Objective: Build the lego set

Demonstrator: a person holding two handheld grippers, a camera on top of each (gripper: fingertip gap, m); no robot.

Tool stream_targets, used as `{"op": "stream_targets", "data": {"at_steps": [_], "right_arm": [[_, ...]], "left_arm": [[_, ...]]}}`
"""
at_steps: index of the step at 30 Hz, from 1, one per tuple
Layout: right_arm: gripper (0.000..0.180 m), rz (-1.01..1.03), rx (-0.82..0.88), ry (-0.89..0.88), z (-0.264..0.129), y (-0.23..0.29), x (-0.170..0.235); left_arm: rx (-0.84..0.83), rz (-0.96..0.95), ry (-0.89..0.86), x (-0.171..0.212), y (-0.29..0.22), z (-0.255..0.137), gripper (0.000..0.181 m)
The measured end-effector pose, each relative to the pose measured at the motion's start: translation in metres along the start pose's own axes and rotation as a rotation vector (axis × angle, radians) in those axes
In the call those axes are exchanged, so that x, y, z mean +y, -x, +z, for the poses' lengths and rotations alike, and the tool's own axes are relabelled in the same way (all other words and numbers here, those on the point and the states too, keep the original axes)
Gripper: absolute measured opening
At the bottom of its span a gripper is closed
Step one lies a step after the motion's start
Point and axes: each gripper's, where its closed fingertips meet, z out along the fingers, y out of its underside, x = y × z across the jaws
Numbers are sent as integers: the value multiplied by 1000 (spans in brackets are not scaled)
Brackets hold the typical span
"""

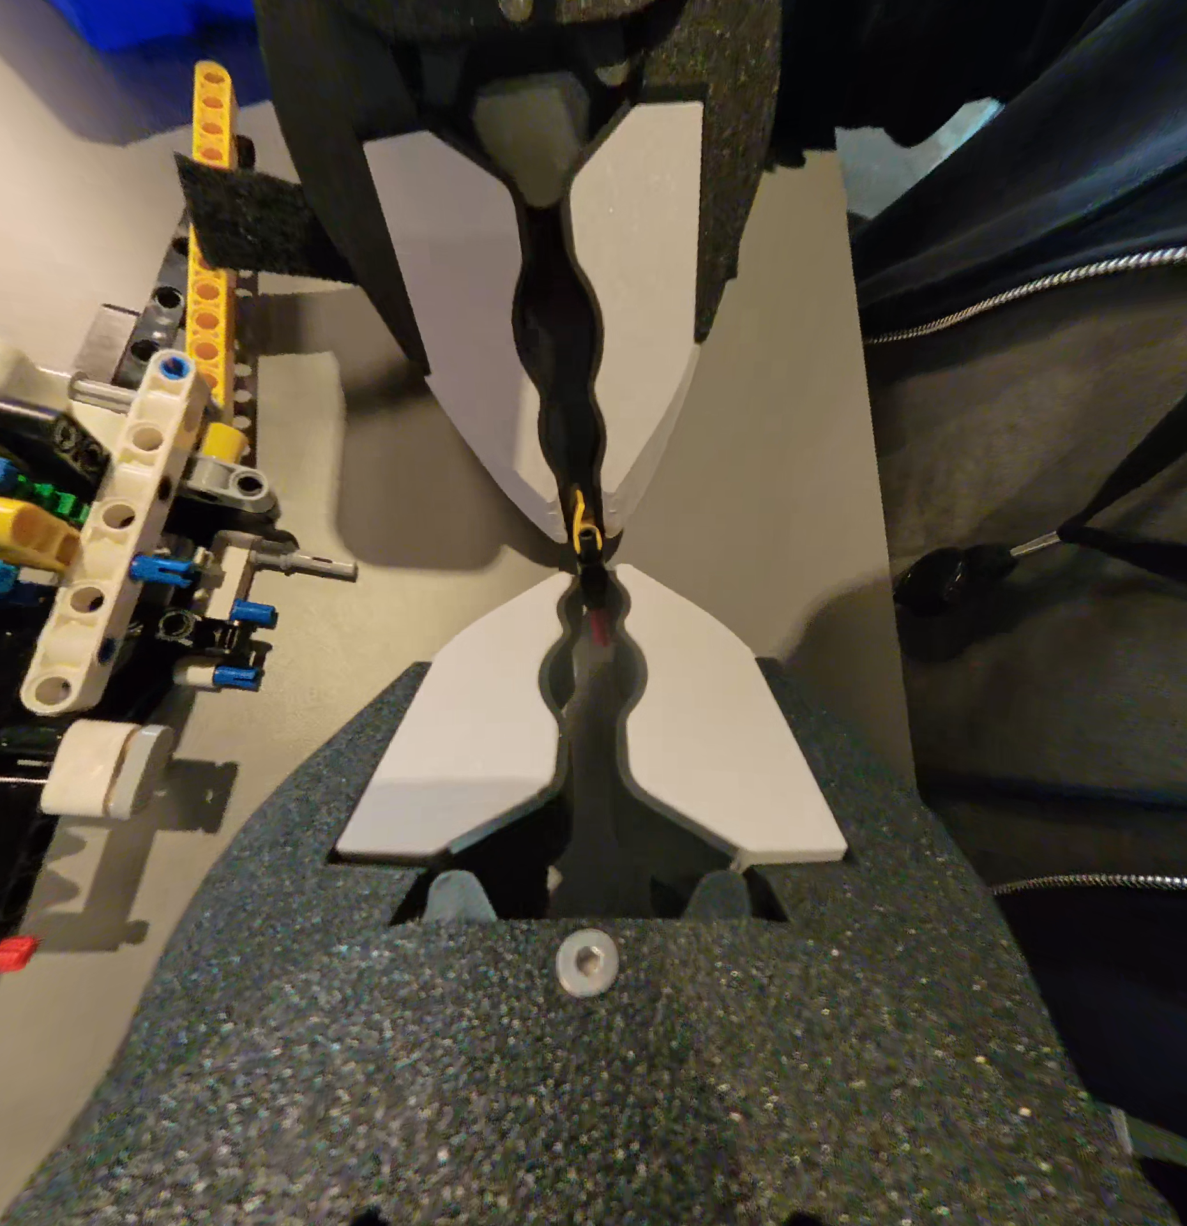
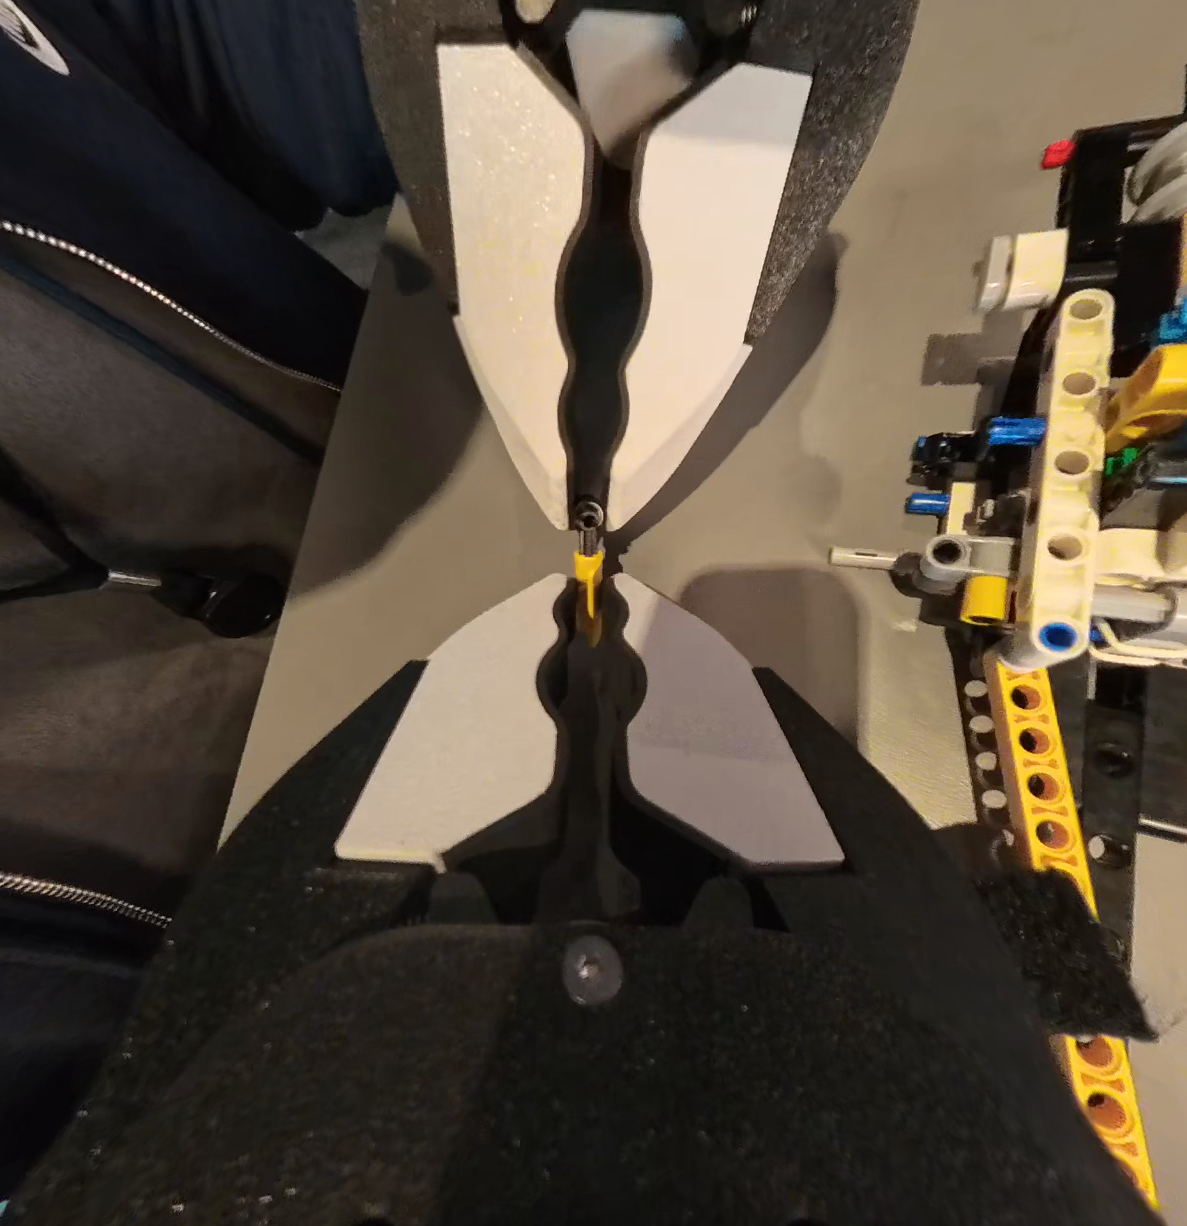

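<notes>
My two grippers meet tip to tip above the grey table (image 1: 776, 464). My left gripper (image 1: 594, 580) is shut on a small black pin (image 1: 592, 584), with a red bit showing behind it between the pads. My right gripper (image 2: 587, 580) is shut on a small yellow piece (image 2: 587, 590). The pin (image 2: 589, 521) and the yellow piece (image 1: 580, 524) touch end to end. The left gripper (image 2: 589, 527) shows at the top of the right wrist view, the right gripper (image 1: 587, 537) at the top of the left wrist view. The partly built lego model (image 1: 133, 531) stands beside them.
The model (image 2: 1068, 464) has a white beam, blue pins and a long yellow beam (image 2: 1048, 796) lying along it. A person's dark zipped jacket (image 1: 1041, 278) is past the table edge. A blue bin (image 1: 146, 26) sits at the far corner. My left and right fingertips are right by each other.
</notes>
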Motion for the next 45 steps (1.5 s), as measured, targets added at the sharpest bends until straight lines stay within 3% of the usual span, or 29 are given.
{"op": "stream_targets", "data": {"at_steps": [10, 15, 32, 35, 39, 45], "right_arm": [[6, -54, 52, 89, 8, -1, 2], [6, -68, 99, 123, 8, -3, 1], [6, -56, 94, 39, -3, -4, -9], [8, -12, 105, -49, -13, -9, -15], [25, 47, 140, -200, -35, -17, -30], [24, 104, 76, -306, -48, -11, -37]], "left_arm": [[-47, 39, 231, 12, -1, 2, 7], [-77, 46, 251, 11, 1, 1, 7], [40, -36, 57, 3, 2, 3, 7], [70, -99, -58, -5, 5, 0, 7], [117, -158, -183, -15, 7, -8, 7], [184, -207, -328, -30, 4, -23, 7]]}}
